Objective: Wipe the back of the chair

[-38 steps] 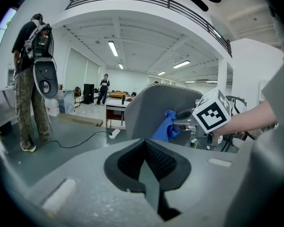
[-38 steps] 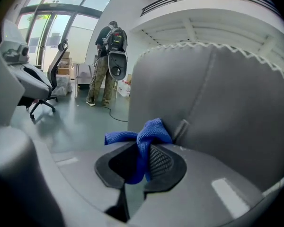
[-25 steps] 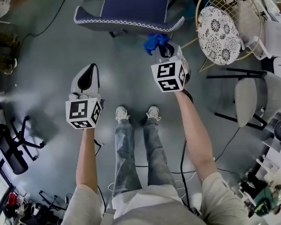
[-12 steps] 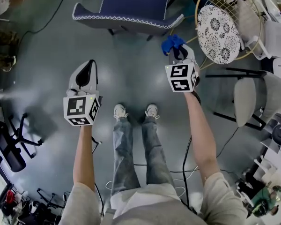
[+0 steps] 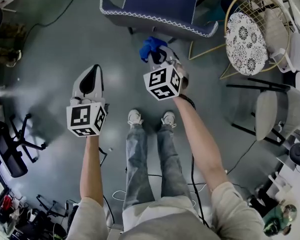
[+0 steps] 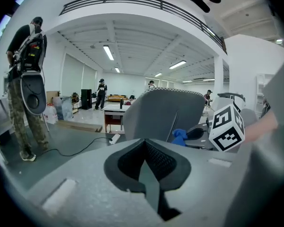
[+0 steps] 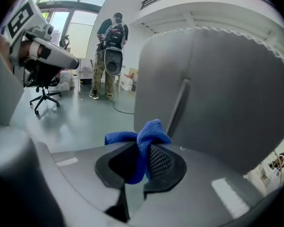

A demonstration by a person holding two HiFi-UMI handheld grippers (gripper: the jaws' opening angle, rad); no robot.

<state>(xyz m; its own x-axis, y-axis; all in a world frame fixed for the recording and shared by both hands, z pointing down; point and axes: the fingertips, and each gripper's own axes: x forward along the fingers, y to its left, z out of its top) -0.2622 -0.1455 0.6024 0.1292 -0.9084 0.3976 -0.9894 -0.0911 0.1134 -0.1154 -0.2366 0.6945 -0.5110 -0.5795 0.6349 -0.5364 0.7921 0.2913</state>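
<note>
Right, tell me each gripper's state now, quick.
Left gripper: shut, holding nothing.
Right gripper: shut on the crumpled blue cloth.

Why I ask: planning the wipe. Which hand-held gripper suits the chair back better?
Right: right hand-held gripper is shut on the blue cloth, facing the chair back; left hand-held gripper holds nothing.

At the upper centre of the head view, the chair [image 5: 155, 6] runs off the top edge. Lower folds of the blue cloth [image 7: 146, 135] vanish inside the right gripper [image 7: 141, 167].
</note>
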